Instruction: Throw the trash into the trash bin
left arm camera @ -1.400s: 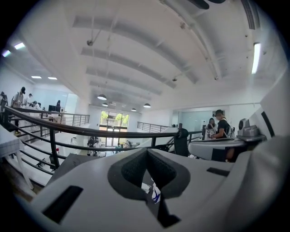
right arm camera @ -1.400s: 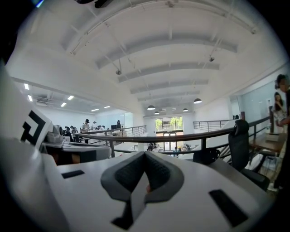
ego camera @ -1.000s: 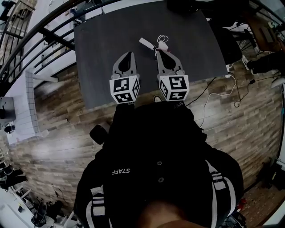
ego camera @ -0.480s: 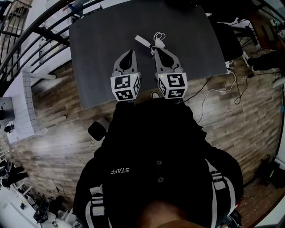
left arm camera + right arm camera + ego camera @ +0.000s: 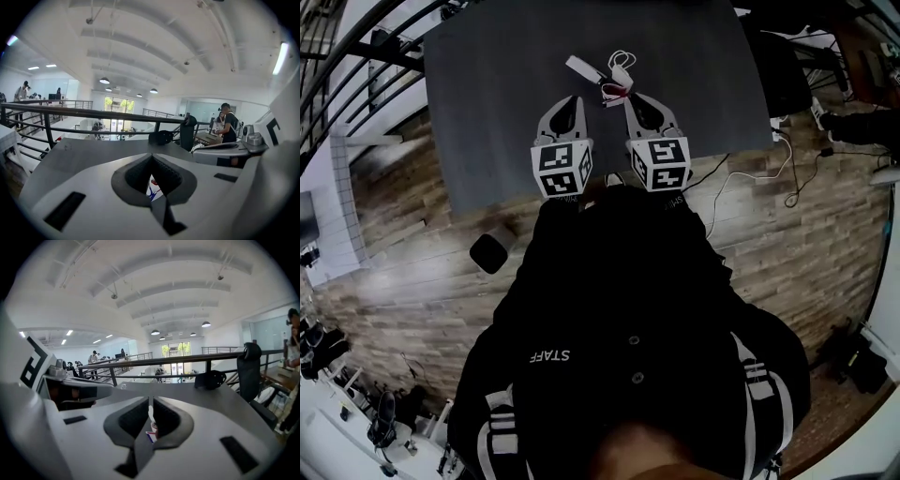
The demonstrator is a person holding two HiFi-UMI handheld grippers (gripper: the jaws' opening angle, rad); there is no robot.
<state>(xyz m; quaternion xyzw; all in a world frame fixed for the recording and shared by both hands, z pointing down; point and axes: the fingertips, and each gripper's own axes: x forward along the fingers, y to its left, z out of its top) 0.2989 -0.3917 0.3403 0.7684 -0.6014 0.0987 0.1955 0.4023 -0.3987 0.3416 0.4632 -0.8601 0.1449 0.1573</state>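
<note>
While standing at near edge of dark grey table [image 5: 478, 112], holds left gripper [image 5: 571, 100] and right gripper [image 5: 630, 97] side by side over its near half, upper middle of head view. Both tongs pressed together, pads meeting at tips in each gripper view. Trash [image 5: 581, 68], a white strip with thin loops and a red-printed scrap, on table just beyond tips, closest to right tongs. Glimpsed white, red and blue through slit behind each pair of pads; nipped or merely lying beyond, impossible to say. Off table's lower left corner, black bin [image 5: 491, 251] on wooden floor [image 5: 403, 281], well apart from trash. At far table edge in gripper views, black bag [image 5: 161, 137] and chair back [image 5: 188, 132], railing [image 5: 70, 112] behind. White cable [image 5: 750, 192] across floor at right. Black jacket [image 5: 628, 328] filling lower frame, hiding near table edge
</note>
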